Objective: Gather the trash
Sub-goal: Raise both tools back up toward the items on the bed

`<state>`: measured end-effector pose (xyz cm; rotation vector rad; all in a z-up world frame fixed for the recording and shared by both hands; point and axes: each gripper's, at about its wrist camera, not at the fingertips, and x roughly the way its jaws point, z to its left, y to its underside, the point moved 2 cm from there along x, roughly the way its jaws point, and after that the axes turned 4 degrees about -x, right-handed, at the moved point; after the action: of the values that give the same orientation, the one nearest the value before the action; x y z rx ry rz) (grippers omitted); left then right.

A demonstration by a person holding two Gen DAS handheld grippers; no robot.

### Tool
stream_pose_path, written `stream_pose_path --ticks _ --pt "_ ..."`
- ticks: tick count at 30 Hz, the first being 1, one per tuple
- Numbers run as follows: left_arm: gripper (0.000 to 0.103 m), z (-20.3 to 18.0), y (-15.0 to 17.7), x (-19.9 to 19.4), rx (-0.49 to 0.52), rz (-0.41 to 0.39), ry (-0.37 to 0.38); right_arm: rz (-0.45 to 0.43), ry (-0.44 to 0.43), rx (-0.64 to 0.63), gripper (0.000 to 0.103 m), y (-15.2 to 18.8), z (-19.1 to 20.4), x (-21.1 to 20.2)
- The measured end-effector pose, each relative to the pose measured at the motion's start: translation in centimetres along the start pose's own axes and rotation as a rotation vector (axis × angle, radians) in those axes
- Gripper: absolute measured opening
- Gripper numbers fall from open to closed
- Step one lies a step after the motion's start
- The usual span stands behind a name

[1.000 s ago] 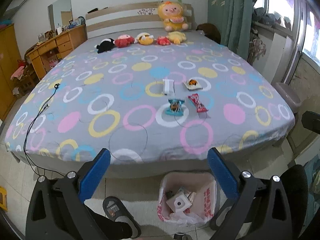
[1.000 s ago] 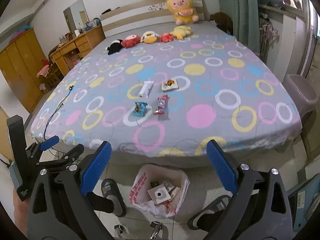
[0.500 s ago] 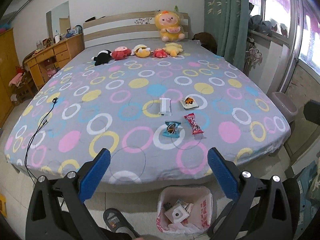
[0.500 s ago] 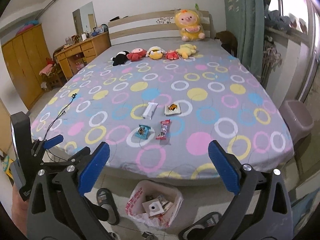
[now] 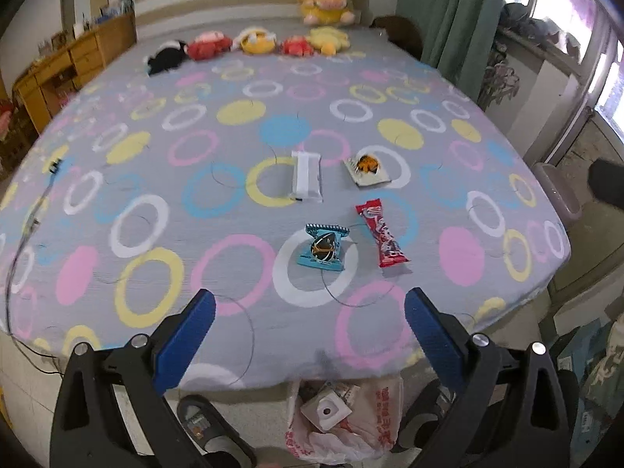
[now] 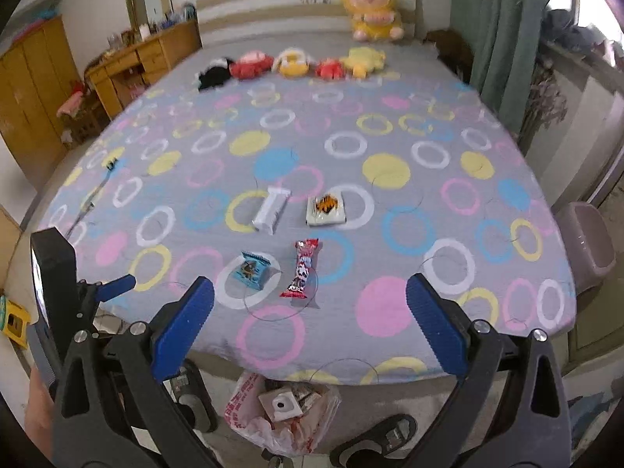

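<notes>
Several snack wrappers lie on the bed: a blue packet (image 5: pixel 323 247) (image 6: pixel 251 270), a red bar wrapper (image 5: pixel 382 234) (image 6: pixel 302 268), a white bar wrapper (image 5: pixel 307 175) (image 6: pixel 272 211) and a white-orange packet (image 5: pixel 366 170) (image 6: pixel 326 209). A plastic trash bag (image 5: pixel 343 421) (image 6: pixel 282 413) with rubbish sits on the floor at the bed's foot. My left gripper (image 5: pixel 310 331) is open and empty, just short of the blue packet. My right gripper (image 6: pixel 310 327) is open and empty above the bed's edge. The left gripper also shows in the right wrist view (image 6: pixel 78 292).
The bed (image 5: pixel 136 179) has a grey sheet with coloured rings. Plush toys (image 5: pixel 253 41) line the headboard. A black cable (image 5: pixel 27 230) trails off the left side. A wooden dresser (image 6: pixel 148 58) stands left, a pink bin (image 6: pixel 589 241) right, slippers (image 6: pixel 374 440) on the floor.
Both grippers have moved forward toward the bed; the wrappers look larger and nearer, and the trash bag has slid toward the bottom edge. Both stay open.
</notes>
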<state>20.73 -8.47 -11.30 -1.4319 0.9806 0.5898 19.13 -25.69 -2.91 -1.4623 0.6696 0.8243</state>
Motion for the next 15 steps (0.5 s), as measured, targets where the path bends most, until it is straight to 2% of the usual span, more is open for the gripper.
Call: stream_pose_path --ticks 6,8,15 --pt "0.095 -0.3 -1.3 5.7 0.028 0.075 0.027 0.147 -0.054 0.065 0.096 -1.0 -1.3 8.6" --pt "0.095 -0.4 -1.5 7.8 0.044 0.106 0.012 0.193 -0.035 0.083 0.096 -1.4 -2.0 11.5" --pt "0.095 -0.5 -2.2 11.8 0.068 0.122 0.010 0.313 -0.034 0.109 0.092 -1.7 -2.9 18.2"
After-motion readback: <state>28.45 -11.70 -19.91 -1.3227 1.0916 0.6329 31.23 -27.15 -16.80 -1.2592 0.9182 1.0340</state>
